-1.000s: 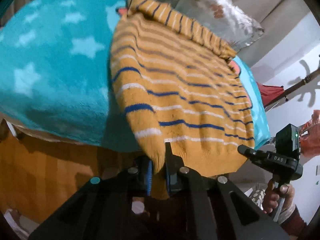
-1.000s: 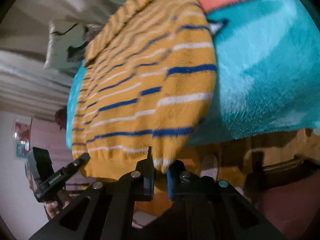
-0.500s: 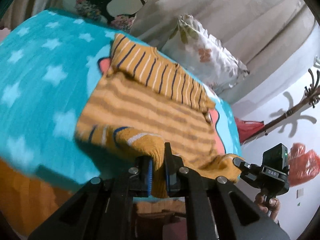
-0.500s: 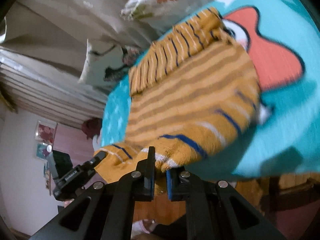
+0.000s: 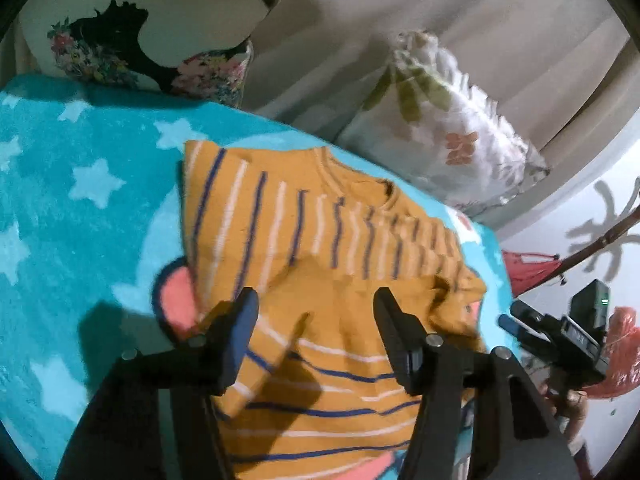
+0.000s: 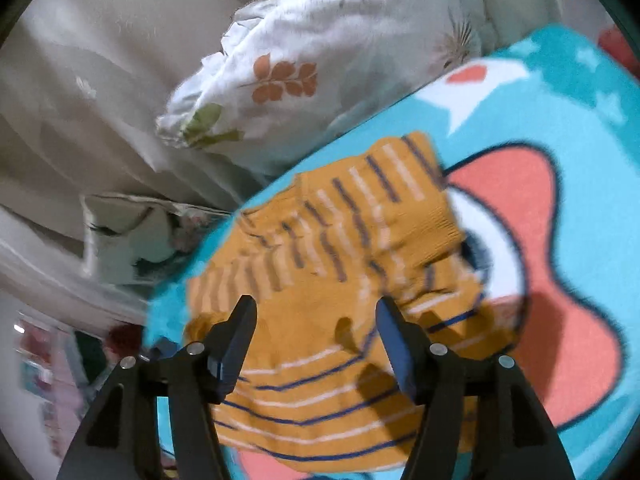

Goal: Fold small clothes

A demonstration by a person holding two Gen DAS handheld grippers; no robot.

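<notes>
A small mustard-yellow sweater [image 5: 320,320] with blue and white stripes lies folded over on a turquoise star blanket [image 5: 80,200]. It also shows in the right wrist view [image 6: 340,340]. My left gripper [image 5: 316,304] is open and empty just above the sweater's folded lower half. My right gripper [image 6: 316,312] is open and empty above the same garment, near its other side. The right gripper also shows at the right edge of the left wrist view [image 5: 560,336].
A white leaf-print pillow [image 5: 440,128] and a floral cushion [image 5: 132,40] lie at the far edge of the blanket. Beige curtains hang behind. The blanket [image 6: 580,120] has a large coral cartoon shape [image 6: 552,280] beside the sweater.
Both grippers carried the sweater's hem up and over onto its upper part, then opened and let it go. The sweater now lies folded on the blanket.
</notes>
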